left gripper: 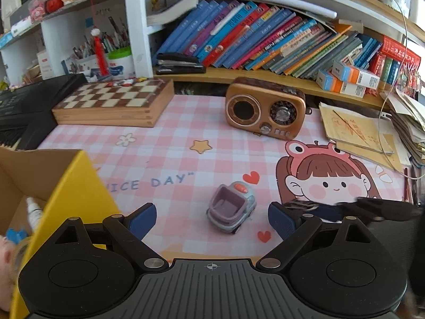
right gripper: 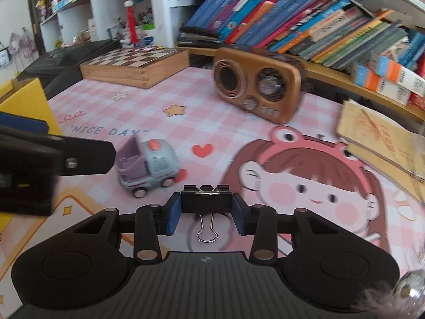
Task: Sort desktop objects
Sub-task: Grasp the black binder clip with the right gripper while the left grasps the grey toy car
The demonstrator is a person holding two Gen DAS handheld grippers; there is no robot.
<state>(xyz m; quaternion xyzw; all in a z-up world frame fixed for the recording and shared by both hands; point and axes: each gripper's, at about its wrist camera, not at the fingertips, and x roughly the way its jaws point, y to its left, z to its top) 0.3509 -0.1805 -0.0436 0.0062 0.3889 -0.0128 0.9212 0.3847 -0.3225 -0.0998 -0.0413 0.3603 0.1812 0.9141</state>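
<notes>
The left gripper (left gripper: 212,219), black-armed with blue rubber pads, points forward and down with its jaws spread wide, its pads pressing on nothing. The right gripper (right gripper: 207,214), built the same, also tilts downward; its jaws stand narrow, with both blue pads (right gripper: 174,214) pressing the sides of a black metal binder clip (right gripper: 205,198) with wire handles.

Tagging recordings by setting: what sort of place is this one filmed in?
Most likely a child's study desk at home: a pink checked cartoon desk mat, a shelf of leaning schoolbooks, a folded chessboard, and pots of pens in the white cubbies behind.
</notes>
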